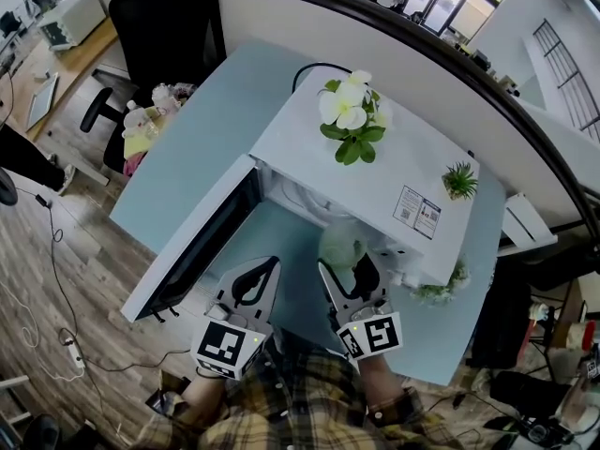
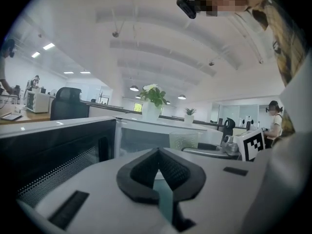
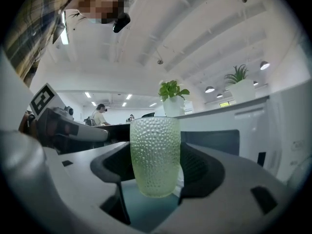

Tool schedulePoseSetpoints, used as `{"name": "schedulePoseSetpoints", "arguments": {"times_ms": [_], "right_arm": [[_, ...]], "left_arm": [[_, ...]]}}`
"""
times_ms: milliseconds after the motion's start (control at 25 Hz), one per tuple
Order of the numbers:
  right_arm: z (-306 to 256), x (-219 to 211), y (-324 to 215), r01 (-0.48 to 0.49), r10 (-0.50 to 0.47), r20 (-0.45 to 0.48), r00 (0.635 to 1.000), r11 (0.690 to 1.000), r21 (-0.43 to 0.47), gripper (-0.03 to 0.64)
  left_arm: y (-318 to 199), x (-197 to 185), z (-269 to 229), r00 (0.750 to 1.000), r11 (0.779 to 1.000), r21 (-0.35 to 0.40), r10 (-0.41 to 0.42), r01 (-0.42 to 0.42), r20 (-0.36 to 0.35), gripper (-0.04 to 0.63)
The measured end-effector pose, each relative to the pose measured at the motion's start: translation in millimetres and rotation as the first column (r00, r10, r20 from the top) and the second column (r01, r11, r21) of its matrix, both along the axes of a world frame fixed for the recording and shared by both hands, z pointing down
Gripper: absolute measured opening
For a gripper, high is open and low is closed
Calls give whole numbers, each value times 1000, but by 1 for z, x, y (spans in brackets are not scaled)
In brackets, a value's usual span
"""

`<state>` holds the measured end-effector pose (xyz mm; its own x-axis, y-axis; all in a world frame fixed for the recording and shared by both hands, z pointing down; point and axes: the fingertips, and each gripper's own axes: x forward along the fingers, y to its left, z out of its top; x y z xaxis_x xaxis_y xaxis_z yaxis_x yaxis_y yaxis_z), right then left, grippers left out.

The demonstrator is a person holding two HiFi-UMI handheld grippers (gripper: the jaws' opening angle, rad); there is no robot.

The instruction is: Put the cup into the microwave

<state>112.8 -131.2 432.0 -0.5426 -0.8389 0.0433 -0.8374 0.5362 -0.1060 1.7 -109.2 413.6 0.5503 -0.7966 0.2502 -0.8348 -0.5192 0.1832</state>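
Your right tool (image 3: 156, 167) clamps the dimpled cup (image 3: 155, 150) low on its sides; it looks stiff, slick, breakable. Your left tool (image 2: 158, 169) is clenched, empty.

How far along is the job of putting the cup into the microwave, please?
Done: the microwave door stands open. In hand: the right gripper is clamped on the green cup, in front of the microwave. Left: set it inside and let go.

You hold two: left gripper (image 1: 263, 272), right gripper (image 1: 346, 266). One green cup (image 3: 155, 155) in the right. Ahead: one microwave (image 1: 398, 157); atop it, one flowering plant (image 1: 349, 111), one spiky plant (image 1: 459, 179). One office chair (image 1: 159, 17) beyond the left.
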Motion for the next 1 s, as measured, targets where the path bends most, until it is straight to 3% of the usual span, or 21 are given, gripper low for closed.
{"name": "schedulePoseSetpoints", "arguments": {"times_ms": [520,760,1000], "right_arm": [[48,-14,-28,-6,6,-8,1000,1000,-22,318],[64,-17,-48,-39,39,-22,999,999,-8,318],[80,-16,-62,-91,89,-55,994,996,-19,319]], "left_arm": [[-7,7,23,1000,1000,-22,-11,10,-4,-9],[-9,9,29,1000,999,-43,-21,21,-7,-9],[-13,14,26,1000,1000,-19,-23,23,-7,-9]]}}
